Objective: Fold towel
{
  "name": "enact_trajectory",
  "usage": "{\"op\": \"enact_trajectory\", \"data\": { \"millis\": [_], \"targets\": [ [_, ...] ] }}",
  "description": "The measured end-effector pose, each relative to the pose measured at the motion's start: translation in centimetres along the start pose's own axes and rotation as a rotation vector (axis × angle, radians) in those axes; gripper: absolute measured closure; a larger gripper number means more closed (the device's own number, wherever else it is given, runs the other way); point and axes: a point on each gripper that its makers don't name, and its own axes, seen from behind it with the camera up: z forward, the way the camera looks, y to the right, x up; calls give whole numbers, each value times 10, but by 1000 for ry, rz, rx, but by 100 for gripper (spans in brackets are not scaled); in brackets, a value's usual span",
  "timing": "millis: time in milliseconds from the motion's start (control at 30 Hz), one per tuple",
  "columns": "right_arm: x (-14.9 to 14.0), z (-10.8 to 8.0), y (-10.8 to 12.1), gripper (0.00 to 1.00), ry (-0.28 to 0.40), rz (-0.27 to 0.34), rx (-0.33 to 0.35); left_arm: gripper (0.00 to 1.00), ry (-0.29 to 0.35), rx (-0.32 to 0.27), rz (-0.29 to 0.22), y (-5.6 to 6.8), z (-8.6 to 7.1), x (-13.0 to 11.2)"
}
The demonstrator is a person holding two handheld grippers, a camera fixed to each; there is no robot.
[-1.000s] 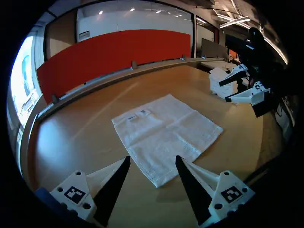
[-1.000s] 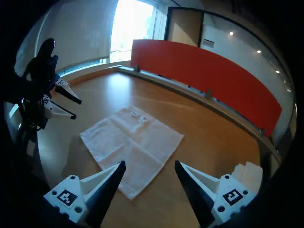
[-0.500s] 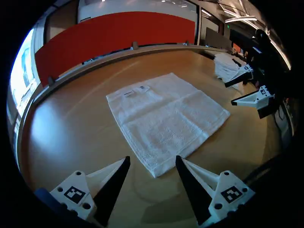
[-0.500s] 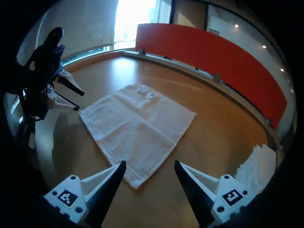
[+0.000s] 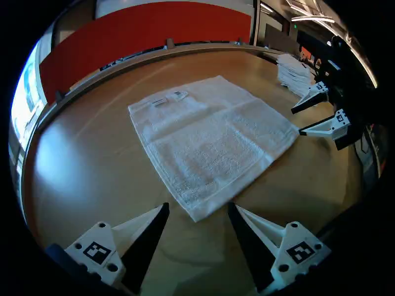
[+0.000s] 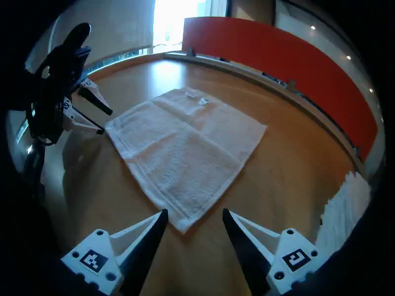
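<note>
A white towel (image 5: pixel 212 138) lies flat and unfolded on the wooden table (image 5: pixel 89 167), its label near the far edge. My left gripper (image 5: pixel 197 209) hovers open just short of the towel's near corner. Seen from the right gripper view, the same towel (image 6: pixel 185 145) has a corner between the open fingers of my right gripper (image 6: pixel 193 217). The right gripper (image 5: pixel 295 121) also appears at the towel's right corner in the left gripper view. In the right gripper view the left gripper (image 6: pixel 104 121) sits at the towel's left corner. Neither gripper holds anything.
A stack of folded white towels (image 5: pixel 295 74) sits at the table's far right, seen again at the lower right (image 6: pixel 345 212). A red partition (image 5: pixel 143 34) runs along the table's far edge. A bright window (image 6: pixel 177 22) lies beyond.
Both grippers have come down and closer to the towel, each reaching a corner. The right gripper's fingers have narrowed slightly. The towel has not moved.
</note>
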Motion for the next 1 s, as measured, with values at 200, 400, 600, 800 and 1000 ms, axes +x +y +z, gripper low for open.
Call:
{"op": "enact_trajectory", "data": {
  "millis": [200,400,600,800,1000],
  "targets": [
    [-7,4,-6,31,-17,-6,22,19,-19,1,5,3,5,-7],
    [-12,6,-9,44,-25,-1,35,27,-14,15,9,1,6,-6],
    [-13,6,-16,63,-23,5,60,37,-17,19,6,2,6,-7],
    [-12,6,-16,71,-22,2,55,48,-26,21,4,3,6,-7],
    [-10,5,-14,78,-19,3,40,69,-31,25,4,4,5,-7]
  ]
}}
